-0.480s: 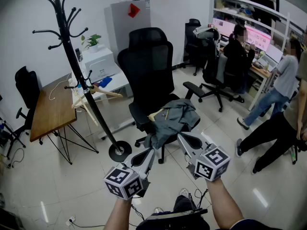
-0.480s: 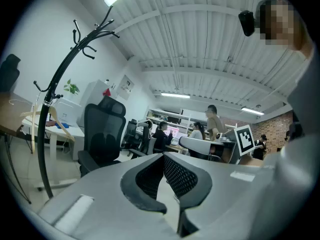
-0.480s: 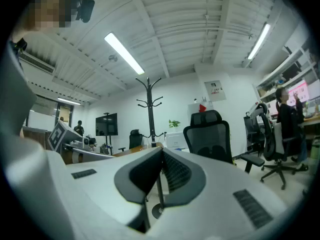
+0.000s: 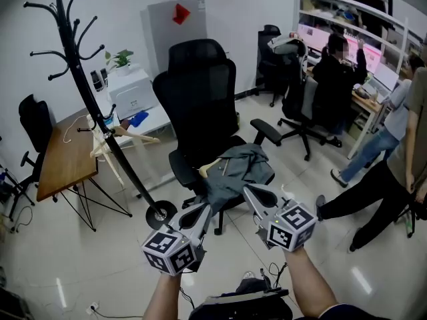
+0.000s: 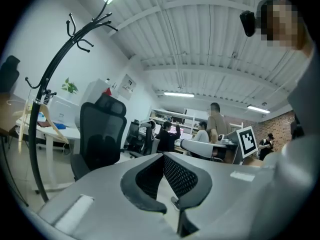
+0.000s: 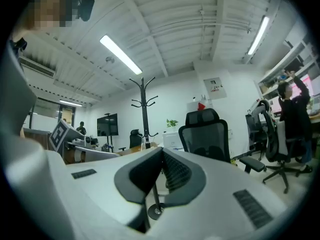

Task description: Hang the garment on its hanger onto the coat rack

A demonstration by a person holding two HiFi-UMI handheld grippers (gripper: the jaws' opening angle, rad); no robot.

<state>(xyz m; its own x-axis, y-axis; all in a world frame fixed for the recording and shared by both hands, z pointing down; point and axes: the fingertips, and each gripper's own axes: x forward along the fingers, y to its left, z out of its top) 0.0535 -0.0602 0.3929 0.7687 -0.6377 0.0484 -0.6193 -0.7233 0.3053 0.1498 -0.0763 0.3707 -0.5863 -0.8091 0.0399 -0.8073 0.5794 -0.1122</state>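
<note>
A grey-green garment [image 4: 237, 171] lies crumpled on the seat of a black office chair [image 4: 203, 92], with the wooden end of its hanger [image 4: 208, 170] poking out at the left. The black coat rack [image 4: 87, 92] stands tilted-looking at the left, its round base [image 4: 160, 214] on the floor. My left gripper [image 4: 203, 209] is shut and empty, just short of the chair seat's front. My right gripper [image 4: 247, 191] is also shut and empty, its tips close to the garment's near edge. Neither gripper view shows the garment; both show the coat rack [image 5: 44, 89] [image 6: 144, 111] and the chair [image 5: 102, 134] [image 6: 205, 134].
A bare wooden hanger [image 4: 123, 135] hangs low on the rack. A wooden table [image 4: 63, 159] and a white desk with a printer [image 4: 130, 85] stand behind it. More office chairs [image 4: 297, 105], seated people and a walking person [image 4: 393, 165] fill the right side.
The head view has shifted, so rack and chair sit a little further left and up. Both grippers stay shut in front of the chair. The person at the right has walked closer.
</note>
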